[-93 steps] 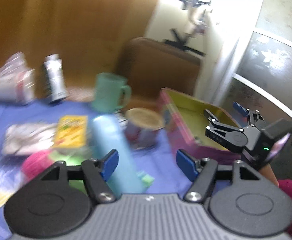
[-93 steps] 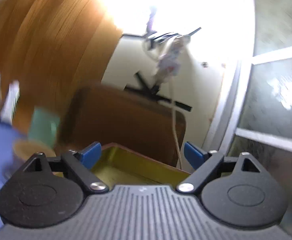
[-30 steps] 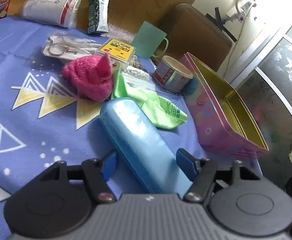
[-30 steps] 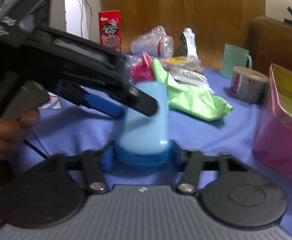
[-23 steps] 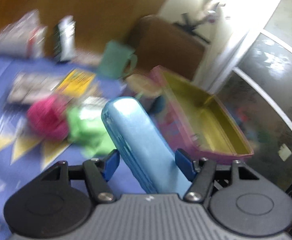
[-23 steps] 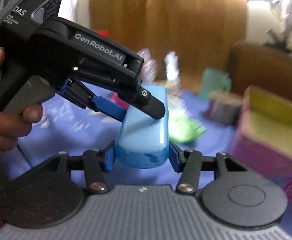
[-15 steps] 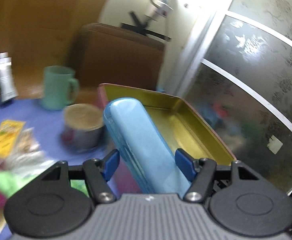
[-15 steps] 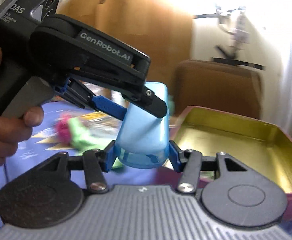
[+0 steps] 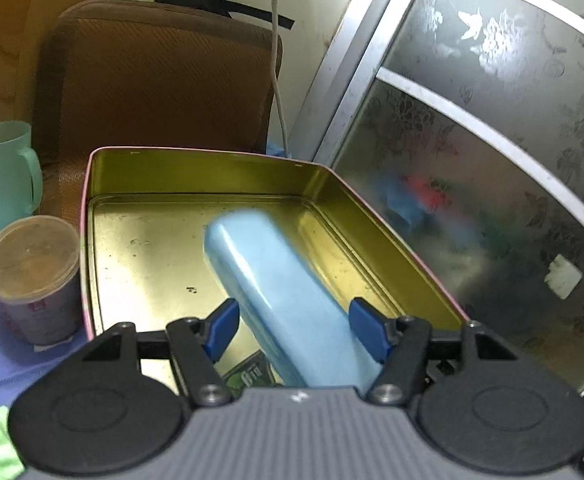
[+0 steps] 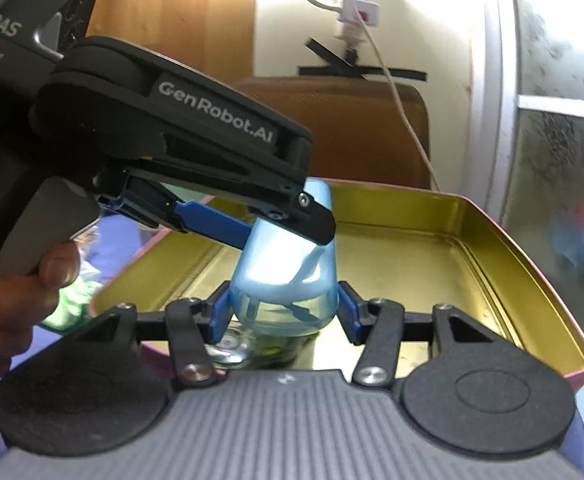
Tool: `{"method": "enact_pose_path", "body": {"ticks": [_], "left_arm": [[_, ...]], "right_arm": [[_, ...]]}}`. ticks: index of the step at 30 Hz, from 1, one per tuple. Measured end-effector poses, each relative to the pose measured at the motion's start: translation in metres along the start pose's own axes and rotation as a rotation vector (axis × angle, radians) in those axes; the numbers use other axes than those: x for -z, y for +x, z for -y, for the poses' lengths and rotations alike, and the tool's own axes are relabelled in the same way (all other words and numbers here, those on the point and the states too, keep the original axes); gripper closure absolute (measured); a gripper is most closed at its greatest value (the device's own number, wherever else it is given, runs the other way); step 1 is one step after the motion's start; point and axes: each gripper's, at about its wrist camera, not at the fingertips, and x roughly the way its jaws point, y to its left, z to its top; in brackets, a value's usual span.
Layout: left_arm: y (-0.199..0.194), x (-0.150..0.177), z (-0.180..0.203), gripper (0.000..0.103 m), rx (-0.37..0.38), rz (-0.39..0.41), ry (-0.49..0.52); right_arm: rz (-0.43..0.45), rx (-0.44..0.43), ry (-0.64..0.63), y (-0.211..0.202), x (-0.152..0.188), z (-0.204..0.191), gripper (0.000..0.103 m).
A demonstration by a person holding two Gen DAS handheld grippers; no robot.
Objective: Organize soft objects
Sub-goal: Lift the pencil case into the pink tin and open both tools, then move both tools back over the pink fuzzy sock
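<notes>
We hold the blue case [image 9: 284,300] over the gold tin [image 9: 140,256] — left tongs [image 9: 294,326] and right tongs [image 10: 284,312] both clamped on it, green mug [image 9: 2,174] at nine o'clock.

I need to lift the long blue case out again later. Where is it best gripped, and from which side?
Judging by its long, rounded shape, grip the glossy light-blue oblong case across its narrow width near one end, pads on the long flanks, coming from above the open gold-lined tin, whose walls block side approaches.
</notes>
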Motion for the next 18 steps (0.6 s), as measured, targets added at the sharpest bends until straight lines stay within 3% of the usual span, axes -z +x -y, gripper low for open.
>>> {"method": "enact_pose_path", "body": {"ticks": [4, 11, 18], "left_arm": [[-0.002, 0.004, 0.008, 0.038, -0.080, 0.006, 0.036], [-0.039, 0.014, 0.011, 0.034, -0.254, 0.058, 0.116], [-0.080, 0.030, -0.011, 0.031, -0.384, 0.077, 0.091]], "right_arm": [[0.004, 0.126, -0.002, 0.007, 0.004, 0.008, 0.036], [0.036, 0.083, 0.049, -0.012, 0.004, 0.007, 0.037], [0.075, 0.011, 0.035, -0.025, 0.002, -0.021, 0.037]]}}
